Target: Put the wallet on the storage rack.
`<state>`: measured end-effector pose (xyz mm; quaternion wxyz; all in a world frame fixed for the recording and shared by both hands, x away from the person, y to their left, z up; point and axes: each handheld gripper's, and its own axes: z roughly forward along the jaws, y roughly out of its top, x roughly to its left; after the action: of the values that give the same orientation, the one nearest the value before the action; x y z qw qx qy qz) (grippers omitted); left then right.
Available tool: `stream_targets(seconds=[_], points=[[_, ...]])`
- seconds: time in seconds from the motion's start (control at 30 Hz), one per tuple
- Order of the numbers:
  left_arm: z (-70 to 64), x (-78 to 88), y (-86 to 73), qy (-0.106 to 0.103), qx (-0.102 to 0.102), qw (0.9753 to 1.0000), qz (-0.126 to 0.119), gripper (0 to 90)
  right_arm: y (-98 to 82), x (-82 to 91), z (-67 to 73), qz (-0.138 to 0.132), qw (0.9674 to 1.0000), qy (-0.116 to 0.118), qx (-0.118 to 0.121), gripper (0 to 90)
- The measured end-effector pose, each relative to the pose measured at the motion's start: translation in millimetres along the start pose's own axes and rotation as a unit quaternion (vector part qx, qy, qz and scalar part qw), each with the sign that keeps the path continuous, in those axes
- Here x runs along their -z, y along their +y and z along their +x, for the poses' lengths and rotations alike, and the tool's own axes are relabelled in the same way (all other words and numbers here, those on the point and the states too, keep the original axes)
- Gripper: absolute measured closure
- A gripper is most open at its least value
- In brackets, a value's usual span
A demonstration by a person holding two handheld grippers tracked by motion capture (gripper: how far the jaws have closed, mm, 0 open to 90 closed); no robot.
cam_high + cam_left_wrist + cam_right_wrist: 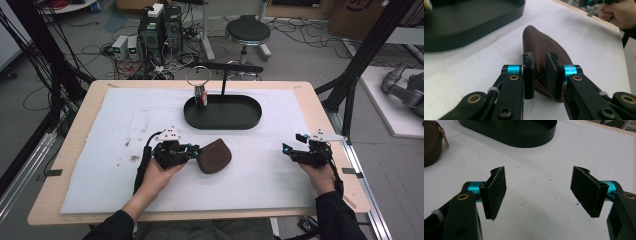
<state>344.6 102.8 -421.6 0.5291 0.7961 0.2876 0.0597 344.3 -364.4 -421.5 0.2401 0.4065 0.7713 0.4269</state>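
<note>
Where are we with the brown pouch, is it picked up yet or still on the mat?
Done: the left claw has closed on the zipper edge of the brown pouch. In hand: that grip; the pouch looks to be resting on the white mat. Left: lifting it, perhaps toward the black tray. The right claw waits open and empty.

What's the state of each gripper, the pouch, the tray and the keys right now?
left gripper: shut on the brown pouch's edge.
right gripper: open, nothing between the jaws, above the white mat.
brown pouch: lying flat on the mat, zip looks closed.
black tray: sitting on the mat, upright post at its back.
key ring: hanging off the post's bar over the tray.
</note>
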Motion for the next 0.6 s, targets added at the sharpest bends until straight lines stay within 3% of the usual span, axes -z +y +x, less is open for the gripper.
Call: stream_targets(seconds=[0.03, 0.07, 0.13, 0.2, 0.43, 0.5, 0.6], points=[[-3.1, 0.1, 2.2, -0.003, -0.014, 0.9999, -0.002, 77.6, 0.2, -0.1, 0.3, -0.002, 1.0000, 0.002, 0.002, 29.4], [-8.9, 0.9, 5.8, -0.011, -0.040, 0.9991, -0.007, 77.8, 0.9, 0.1, 1.8, -0.003, 1.0000, 0.004, 0.000, 29.4], [-11.6, 1.2, 7.6, -0.014, -0.052, 0.9985, -0.007, 77.9, 2.3, 0.5, 4.0, -0.008, 0.9999, 0.011, 0.001, 29.4], [-18.3, 1.9, 11.4, -0.024, -0.080, 0.9964, -0.014, 78.1, 4.5, 1.3, 7.8, -0.016, 0.9996, 0.023, 0.003, 29.4], [-25.7, 3.4, 14.8, -0.043, -0.117, 0.9919, -0.022, 78.6, 10.7, 0.8, 20.0, -0.037, 0.9973, 0.060, 0.019, 29.5], [-27.9, 3.8, 15.5, -0.048, -0.124, 0.9908, -0.024, 78.8, 12.3, -0.7, 24.6, -0.038, 0.9955, 0.084, 0.023, 29.6], [-32.6, 4.1, 16.8, -0.069, -0.144, 0.9867, -0.030, 79.1, 14.0, -2.3, 28.5, -0.044, 0.9928, 0.109, 0.025, 29.6]])
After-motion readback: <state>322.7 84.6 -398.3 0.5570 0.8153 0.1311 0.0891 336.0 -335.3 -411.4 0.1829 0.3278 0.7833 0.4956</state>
